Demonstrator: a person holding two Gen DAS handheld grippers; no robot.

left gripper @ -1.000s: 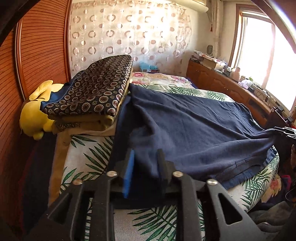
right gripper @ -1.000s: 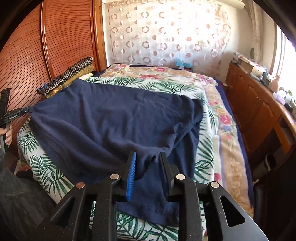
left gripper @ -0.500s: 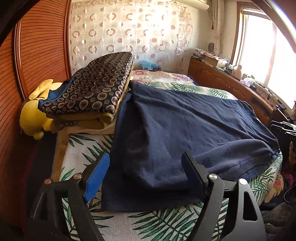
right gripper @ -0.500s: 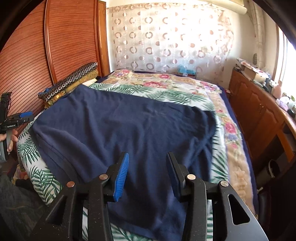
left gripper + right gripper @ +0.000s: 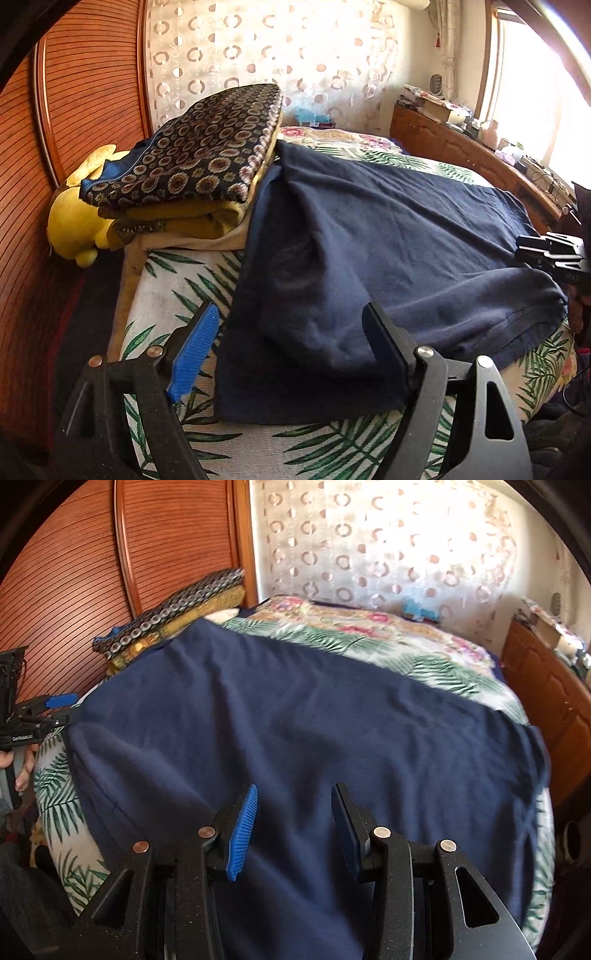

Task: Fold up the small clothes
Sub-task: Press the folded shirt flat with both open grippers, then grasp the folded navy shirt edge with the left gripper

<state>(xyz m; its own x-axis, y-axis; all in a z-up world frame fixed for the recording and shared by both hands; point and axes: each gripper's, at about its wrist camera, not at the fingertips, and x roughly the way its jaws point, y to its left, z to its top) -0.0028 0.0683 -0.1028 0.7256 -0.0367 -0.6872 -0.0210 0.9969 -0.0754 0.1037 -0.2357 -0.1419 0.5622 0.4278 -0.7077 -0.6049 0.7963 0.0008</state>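
Note:
A dark navy shirt (image 5: 388,236) lies spread across the bed, its near edge rumpled and hanging over the mattress side. It fills the middle of the right wrist view (image 5: 295,731). My left gripper (image 5: 291,332) is open and empty just above the shirt's near left corner. My right gripper (image 5: 293,812) is open and empty above the shirt's near edge. Each gripper shows at the edge of the other's view: the right one (image 5: 550,251) and the left one (image 5: 44,712).
A stack of folded patterned blankets (image 5: 195,173) sits at the bed's left, touching the shirt. A yellow plush toy (image 5: 74,225) lies beside it against the wooden wardrobe (image 5: 74,110). A wooden sideboard (image 5: 461,147) with clutter runs along the right under the window.
Both grippers opened and let go of the shirt, which dropped flat on the bed. Both have drawn back slightly from the fabric.

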